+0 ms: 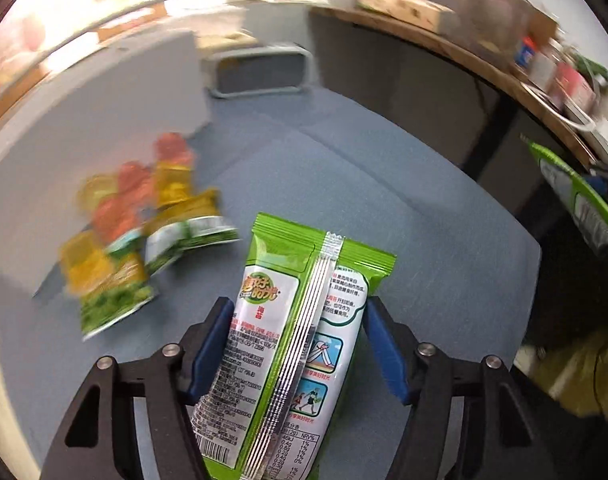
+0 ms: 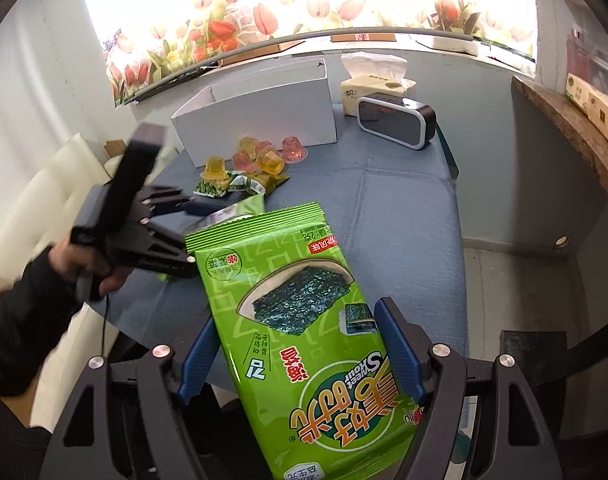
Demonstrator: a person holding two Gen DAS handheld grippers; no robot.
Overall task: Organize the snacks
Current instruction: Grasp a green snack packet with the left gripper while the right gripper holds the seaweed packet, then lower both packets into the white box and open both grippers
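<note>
My left gripper (image 1: 298, 312) is shut on a green seaweed snack pack (image 1: 292, 344), back side up, held above the blue table (image 1: 423, 240). My right gripper (image 2: 294, 320) is shut on a second green seaweed pack (image 2: 300, 320), front side up, near the table's front edge. The left gripper also shows in the right wrist view (image 2: 200, 210), to the left. A blurred pile of jelly cups (image 1: 144, 192) and small green packets (image 1: 116, 300) lies left of the left gripper. It also shows in the right wrist view, with the jelly cups (image 2: 260, 156) in front of a white box (image 2: 260, 108).
A black speaker (image 2: 395, 120) and a tissue pack (image 2: 375, 84) stand at the table's far side. A wooden shelf (image 2: 575, 132) with boxes runs along the right. A white sofa (image 2: 36, 208) is at the left. The right pack shows at the left wrist view's right edge (image 1: 575, 200).
</note>
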